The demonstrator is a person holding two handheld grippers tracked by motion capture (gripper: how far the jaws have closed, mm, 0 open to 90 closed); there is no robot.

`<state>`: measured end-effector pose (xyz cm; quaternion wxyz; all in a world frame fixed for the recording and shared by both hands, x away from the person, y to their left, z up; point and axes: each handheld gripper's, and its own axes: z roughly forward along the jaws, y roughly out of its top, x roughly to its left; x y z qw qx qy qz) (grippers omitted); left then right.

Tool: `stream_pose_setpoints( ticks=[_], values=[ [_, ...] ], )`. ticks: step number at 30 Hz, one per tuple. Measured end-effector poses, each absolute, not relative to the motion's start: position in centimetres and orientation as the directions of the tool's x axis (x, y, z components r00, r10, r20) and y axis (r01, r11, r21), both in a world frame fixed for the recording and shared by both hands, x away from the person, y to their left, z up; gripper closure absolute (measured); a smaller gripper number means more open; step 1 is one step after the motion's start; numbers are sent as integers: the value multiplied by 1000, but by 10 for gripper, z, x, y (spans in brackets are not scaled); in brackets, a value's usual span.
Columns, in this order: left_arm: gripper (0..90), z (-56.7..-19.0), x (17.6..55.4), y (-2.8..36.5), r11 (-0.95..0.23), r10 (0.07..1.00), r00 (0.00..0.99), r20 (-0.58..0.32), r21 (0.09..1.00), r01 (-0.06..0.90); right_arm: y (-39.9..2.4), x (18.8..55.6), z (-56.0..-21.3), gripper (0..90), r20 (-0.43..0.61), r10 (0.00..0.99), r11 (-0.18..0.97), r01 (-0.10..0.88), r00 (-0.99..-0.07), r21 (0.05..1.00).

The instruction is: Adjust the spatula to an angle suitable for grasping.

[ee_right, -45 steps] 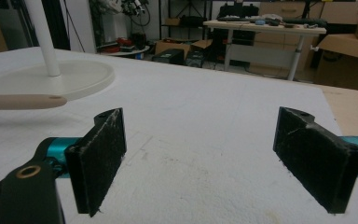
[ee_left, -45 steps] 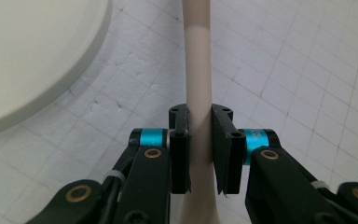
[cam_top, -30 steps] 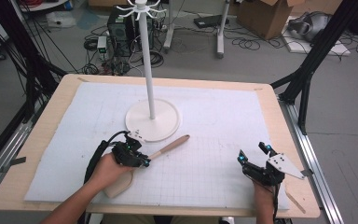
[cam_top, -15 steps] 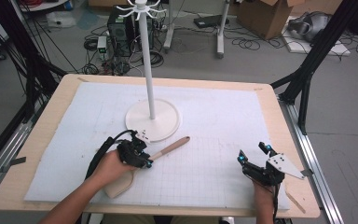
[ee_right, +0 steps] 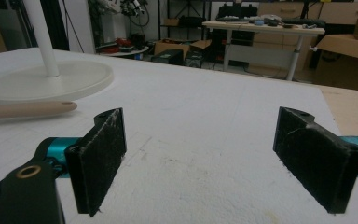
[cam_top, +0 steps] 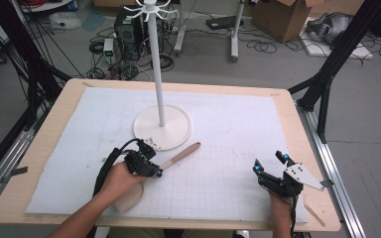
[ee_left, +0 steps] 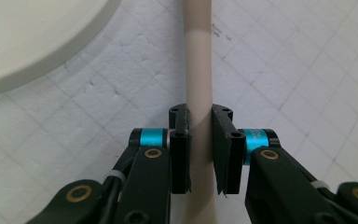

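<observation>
Both jaws of the left gripper (ee_left: 199, 140) are pressed flat against the 2 sides of 1 long, round, pale wooden handle (ee_left: 199, 70), which runs straight up the middle of the left gripper view; in the last moment those jaws were closing with the handle between them. From the high view, the left gripper (cam_top: 151, 167) sits in the lower left of the frame, and the wooden handle (cam_top: 181, 155) slants from it up and to the right, its rounded tip free on the mat. A broader pale wooden end (cam_top: 129, 198) shows below the person's left hand (cam_top: 116, 179), near the bottom edge.

Over at the lower right of the high view, the right gripper (cam_top: 270, 163) has its 2 jaws spread wide with nothing between them. The right gripper view shows the same: 2 black pads (ee_right: 100, 156) stand far apart over the bare white foam mat (ee_right: 200, 154).

1 white stand with a round flat base (cam_top: 162, 130) and 1 thin upright pole (cam_top: 155, 59) stands at the centre of the high view, just above the handle. Its base edge fills the upper left corner of the left gripper view (ee_left: 37, 37). The white gridded foam mat (cam_top: 228, 129) covers most of 1 light wooden table (cam_top: 54, 116).
</observation>
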<state>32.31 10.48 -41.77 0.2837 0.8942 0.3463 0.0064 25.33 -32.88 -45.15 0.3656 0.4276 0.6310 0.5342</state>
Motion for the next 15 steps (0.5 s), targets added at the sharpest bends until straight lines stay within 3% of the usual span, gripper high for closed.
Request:
stream_pose_setpoints(
  ticks=[11, 12, 15],
  values=[
    [766, -422, 317, 101, -553, 673, 723, -158, 542, 633, -329, 253, -452, 162, -6, 930, 64, 146, -368, 987],
    [729, -420, 316, 105, -535, 669, 727, -155, 578, 616, -329, 253, -452, 162, -6, 930, 64, 147, -368, 987],
    [497, -415, 316, 112, -505, 669, 729, -146, 631, 589, -329, 253, -452, 162, -7, 930, 65, 146, -368, 987]
  ],
)
